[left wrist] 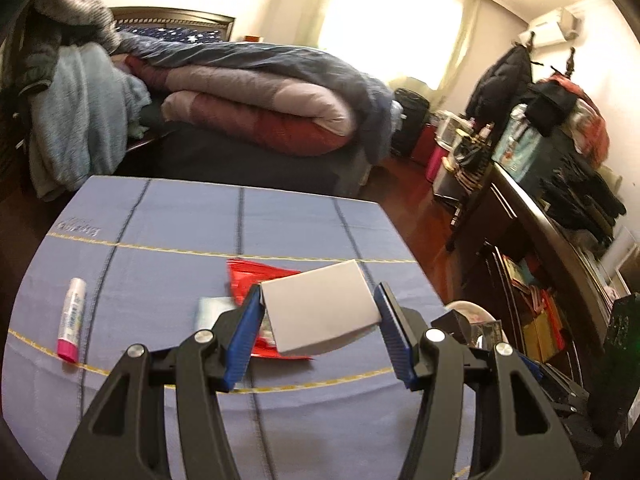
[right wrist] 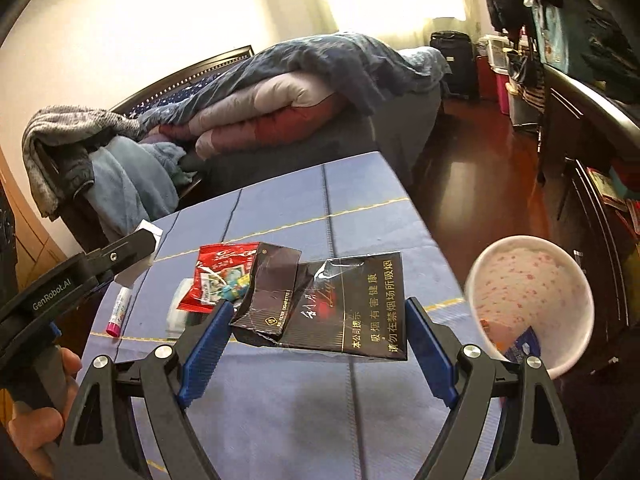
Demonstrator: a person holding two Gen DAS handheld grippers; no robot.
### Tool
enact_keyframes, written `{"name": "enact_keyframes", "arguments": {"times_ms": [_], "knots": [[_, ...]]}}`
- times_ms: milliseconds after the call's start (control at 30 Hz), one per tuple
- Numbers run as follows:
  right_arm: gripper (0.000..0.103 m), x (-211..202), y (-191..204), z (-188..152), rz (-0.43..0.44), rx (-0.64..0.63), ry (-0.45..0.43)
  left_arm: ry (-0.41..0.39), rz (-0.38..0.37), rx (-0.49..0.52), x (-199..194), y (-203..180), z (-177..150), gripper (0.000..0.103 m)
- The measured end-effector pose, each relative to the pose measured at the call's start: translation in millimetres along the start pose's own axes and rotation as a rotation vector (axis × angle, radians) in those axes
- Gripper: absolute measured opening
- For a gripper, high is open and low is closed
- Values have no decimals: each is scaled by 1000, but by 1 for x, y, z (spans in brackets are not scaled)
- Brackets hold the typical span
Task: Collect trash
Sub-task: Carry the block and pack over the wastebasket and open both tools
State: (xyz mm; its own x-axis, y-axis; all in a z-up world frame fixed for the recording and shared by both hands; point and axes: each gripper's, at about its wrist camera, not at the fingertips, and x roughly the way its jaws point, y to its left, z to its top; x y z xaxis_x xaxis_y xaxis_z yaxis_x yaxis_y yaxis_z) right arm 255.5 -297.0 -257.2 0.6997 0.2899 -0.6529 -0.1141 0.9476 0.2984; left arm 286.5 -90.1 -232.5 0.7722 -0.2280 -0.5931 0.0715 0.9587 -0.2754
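Note:
My left gripper (left wrist: 320,308) is shut on a white folded card (left wrist: 320,308) and holds it above the blue tablecloth (left wrist: 180,224). Under it lie a red snack wrapper (left wrist: 252,276) and a pale packet (left wrist: 210,312). My right gripper (right wrist: 320,316) is shut on a black cigarette pack (right wrist: 352,312), its torn lid flipped open, held above the cloth. The red wrapper (right wrist: 216,276) and the pale packet (right wrist: 180,312) lie to its left. A white bin (right wrist: 532,296) with some trash inside stands at the table's right edge. The left gripper shows at the left of the right wrist view (right wrist: 132,252).
A pink-capped glue stick (left wrist: 72,320) lies on the left of the cloth; it also shows in the right wrist view (right wrist: 119,312). A bed with piled bedding (left wrist: 260,92) stands behind the table. A dark cluttered dresser (left wrist: 560,220) stands at right, across a wooden floor.

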Motion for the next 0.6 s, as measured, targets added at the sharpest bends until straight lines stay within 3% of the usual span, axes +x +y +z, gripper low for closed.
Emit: {"name": "enact_keyframes", "arguments": {"times_ms": [600], "knots": [[85,-48,-108,-2,-144,145,-92,25,-112,170,31,-113,-5,57]]}}
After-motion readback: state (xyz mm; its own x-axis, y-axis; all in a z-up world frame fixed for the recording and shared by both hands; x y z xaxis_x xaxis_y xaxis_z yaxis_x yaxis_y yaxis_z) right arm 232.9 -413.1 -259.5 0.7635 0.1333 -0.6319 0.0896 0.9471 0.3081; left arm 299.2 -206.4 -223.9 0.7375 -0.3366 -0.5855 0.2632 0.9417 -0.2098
